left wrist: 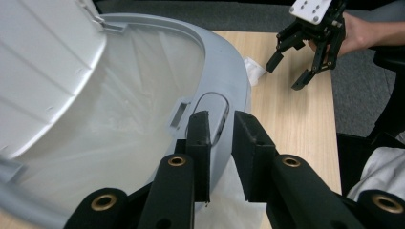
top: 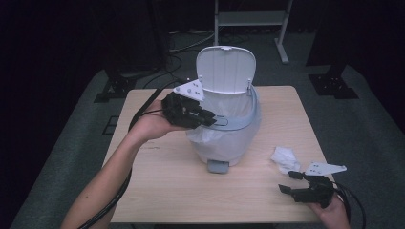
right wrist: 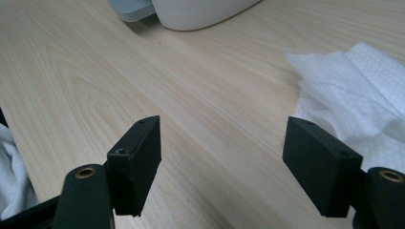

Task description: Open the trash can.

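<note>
The left gripper point(top: 210, 119), jaws a narrow gap apart and clear of the rim, sits at the left edge of the open, bag-lined bin point(top: 239, 138) mid-table, while the right gripper point(top: 292, 182), jaws spread wide, rests near the tissue point(top: 285, 157)

Lab-like recording room, dark curtained walls, grey carpet point(top: 62, 157), metal stand feet point(top: 332, 86), floor cables point(top: 186, 47)

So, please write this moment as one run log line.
white plastic pedal bin: lid up, liner inside | left gripper: at grey rim, slightly open | right gripper: open, empty | crumpled white tissue: on table
</note>
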